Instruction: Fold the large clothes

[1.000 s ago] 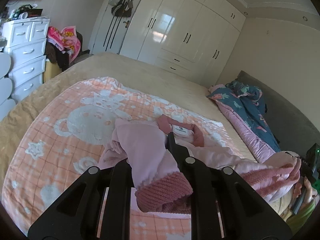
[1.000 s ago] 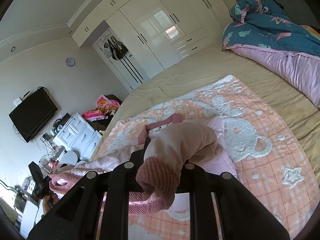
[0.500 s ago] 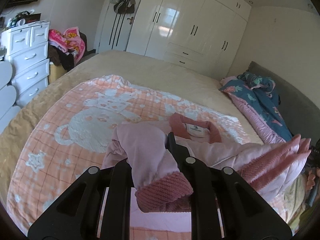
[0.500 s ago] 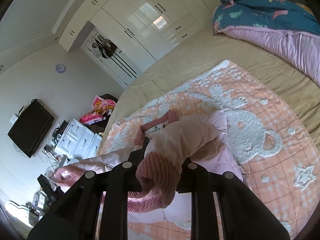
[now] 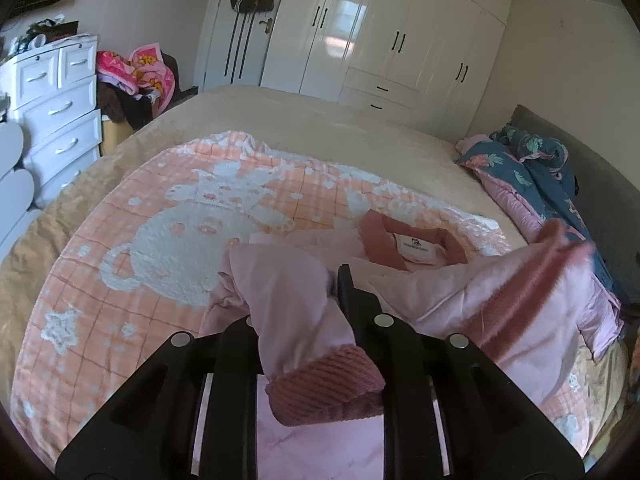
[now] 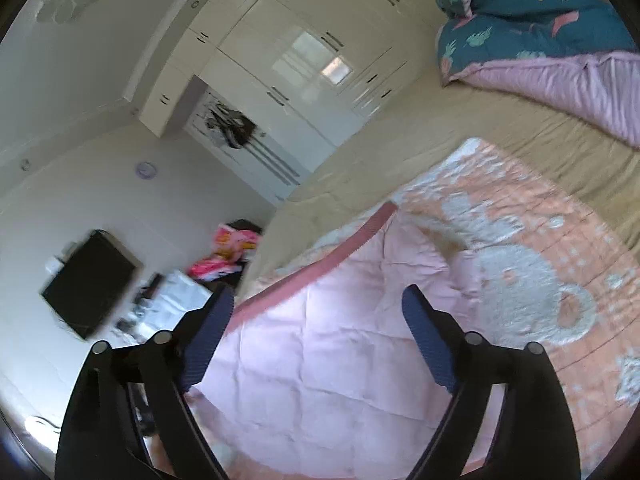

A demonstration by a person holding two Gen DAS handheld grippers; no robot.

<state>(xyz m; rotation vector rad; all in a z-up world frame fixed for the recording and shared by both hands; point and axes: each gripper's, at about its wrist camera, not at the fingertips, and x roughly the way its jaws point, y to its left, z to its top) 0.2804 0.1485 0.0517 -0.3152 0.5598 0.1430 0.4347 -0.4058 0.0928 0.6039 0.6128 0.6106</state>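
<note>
A pale pink padded jacket (image 5: 472,292) with dark pink ribbed collar and cuffs lies on an orange blanket (image 5: 160,240) on the bed. My left gripper (image 5: 316,292) is shut on a sleeve of the jacket; the ribbed cuff (image 5: 324,384) hangs back between the fingers. In the right wrist view my right gripper (image 6: 320,332) is open and empty above the jacket's quilted panel (image 6: 320,352), whose ribbed hem (image 6: 328,260) runs diagonally. In the left wrist view the jacket's right side is lifted, blurred.
A blue and pink duvet (image 5: 536,176) is heaped at the head of the bed. A white drawer chest (image 5: 56,104) and a clothes pile (image 5: 136,76) stand left of the bed. White wardrobes (image 5: 380,40) line the far wall. A TV (image 6: 88,284) hangs on the wall.
My right gripper has opened and let go of its sleeve. The jacket's bottom part has swung up and over toward the collar. My left gripper keeps its hold.
</note>
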